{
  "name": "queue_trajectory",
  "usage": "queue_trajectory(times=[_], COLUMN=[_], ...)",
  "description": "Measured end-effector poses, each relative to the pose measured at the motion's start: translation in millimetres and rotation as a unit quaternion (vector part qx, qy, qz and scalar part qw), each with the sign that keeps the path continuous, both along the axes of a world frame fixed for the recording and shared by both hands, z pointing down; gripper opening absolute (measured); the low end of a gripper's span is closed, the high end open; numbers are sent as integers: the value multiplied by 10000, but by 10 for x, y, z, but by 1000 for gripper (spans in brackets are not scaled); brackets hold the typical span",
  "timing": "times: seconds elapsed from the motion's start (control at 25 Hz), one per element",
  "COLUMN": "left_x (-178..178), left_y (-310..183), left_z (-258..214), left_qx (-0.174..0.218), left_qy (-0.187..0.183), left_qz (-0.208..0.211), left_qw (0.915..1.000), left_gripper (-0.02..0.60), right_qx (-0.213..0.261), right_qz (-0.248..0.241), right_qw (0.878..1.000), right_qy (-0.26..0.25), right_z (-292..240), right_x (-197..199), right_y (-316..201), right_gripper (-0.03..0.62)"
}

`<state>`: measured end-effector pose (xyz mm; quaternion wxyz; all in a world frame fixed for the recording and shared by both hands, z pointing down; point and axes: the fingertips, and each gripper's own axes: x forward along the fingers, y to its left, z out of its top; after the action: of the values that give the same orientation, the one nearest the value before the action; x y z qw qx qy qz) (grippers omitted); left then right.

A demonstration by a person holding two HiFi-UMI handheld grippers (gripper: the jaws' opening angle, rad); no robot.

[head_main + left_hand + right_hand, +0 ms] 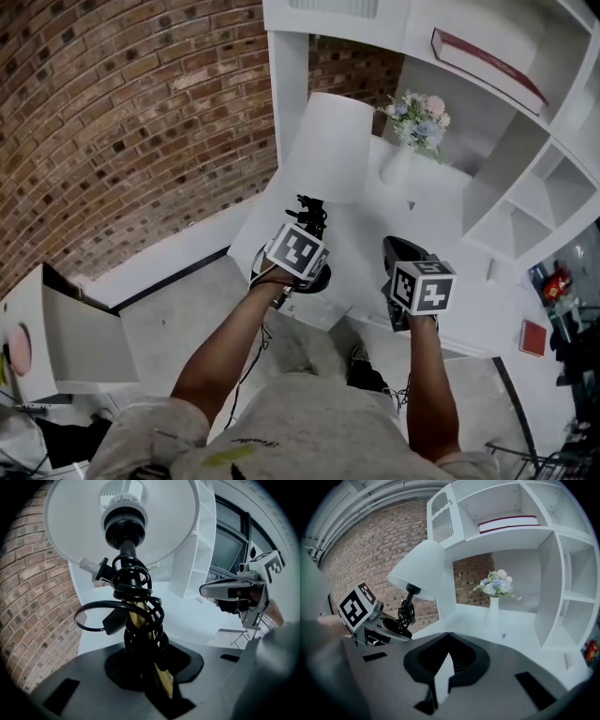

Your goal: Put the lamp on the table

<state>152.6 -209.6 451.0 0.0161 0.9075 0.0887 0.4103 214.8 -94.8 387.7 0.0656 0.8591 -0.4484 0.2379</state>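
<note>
- Head view is showing the left tongs [309, 225] gripping the lamp [330, 145] low on its stem, above the near left corner of the white desk [441, 216].
- The lamp is leaning, with its white shade [323, 131] pointing toward the shelf unit. Whether its base is touching the desk I cannot tell.
- Left gripper view is looking up the stem: the tongs are clamping on the brass-coloured stem [140, 620], and a black cord [136, 592] is coiling round it from the tongs up toward the bulb socket.
- One loop of that cord is sticking out to the side, and its white plug [91, 566] is hanging beside the socket.
- Right gripper view is showing the right tongs [398, 253] pressing together with nothing between them. They are hovering over the desk's near edge, just beside the left tongs and apart from the lamp.
- A white vase [397, 169] is standing upright at the back of the desk, holding a bunch of pale pink, blue and white flowers [419, 117].
- A book with a red edge [487, 61] is lying flat on the upper shelf [450, 80] above the vase.
</note>
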Motion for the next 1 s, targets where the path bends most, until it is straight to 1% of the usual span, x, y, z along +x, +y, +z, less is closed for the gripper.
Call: queue_trajectory(times=[0.24, 0.36, 0.56, 1.0], left_x=[126, 234, 454, 1009], left_y=[-51, -66, -102, -101], left_z=[8, 37, 84, 80], left_qx=[29, 17, 126, 173], left_qy=[81, 93, 64, 159], left_qz=[-46, -116, -235, -785], left_qw=[10000, 9999, 9996, 9966], left_gripper=[99, 99, 100, 98], right_qx=[38, 12, 42, -72], right_qz=[-107, -182, -360, -1008], right_qw=[9999, 9998, 9993, 9947], right_qy=[59, 74, 97, 204], right_z=[12, 37, 60, 80], right_x=[116, 222, 410, 940], right_y=[-78, -100, -180, -294], right_gripper=[5, 5, 5, 5])
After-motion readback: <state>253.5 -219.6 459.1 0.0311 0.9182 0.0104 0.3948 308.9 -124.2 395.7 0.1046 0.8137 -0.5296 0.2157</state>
